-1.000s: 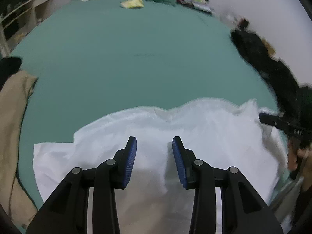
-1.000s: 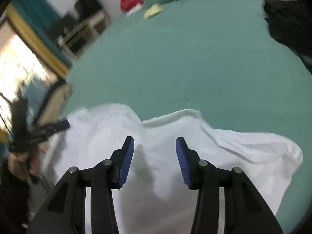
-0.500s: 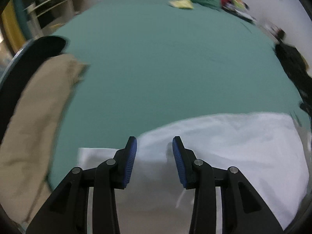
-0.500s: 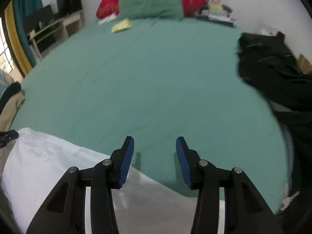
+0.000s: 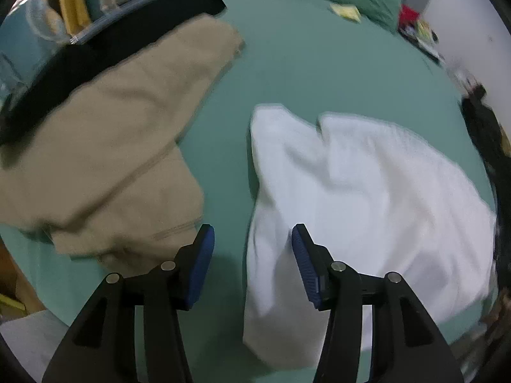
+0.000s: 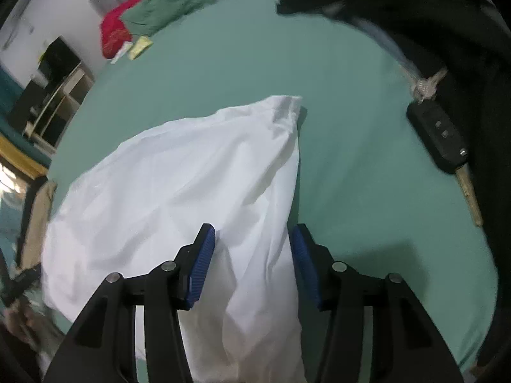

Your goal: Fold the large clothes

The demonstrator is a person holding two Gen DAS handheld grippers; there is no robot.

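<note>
Left wrist view first: the left tool (image 5: 252,249) sat with its jaws wide apart and nothing held, its right pad over the near left edge of the white garment (image 5: 367,198), its left pad over bare green bed (image 5: 319,63). A second earlier this camera looked straight down on the cloth spread across the frame; now it had swung left, so the tan garment (image 5: 105,159) with a black one behind it filled that side. The white one lay bunched on the bed, not flat.

Right wrist view: the right tool (image 6: 252,249) was just as wide open and empty, hanging over the garment's near right edge. Half a second before it saw mostly bare sheet with cloth at the bottom; now the white piece ran up between the pads to a pointed corner. A car key (image 6: 444,146) lay on the bed to the right, beside dark clothes (image 6: 431,16).

My read: both tools had lined up on opposite edges, so a two-sided grab for a fold looked next, nothing pinched yet.
</note>
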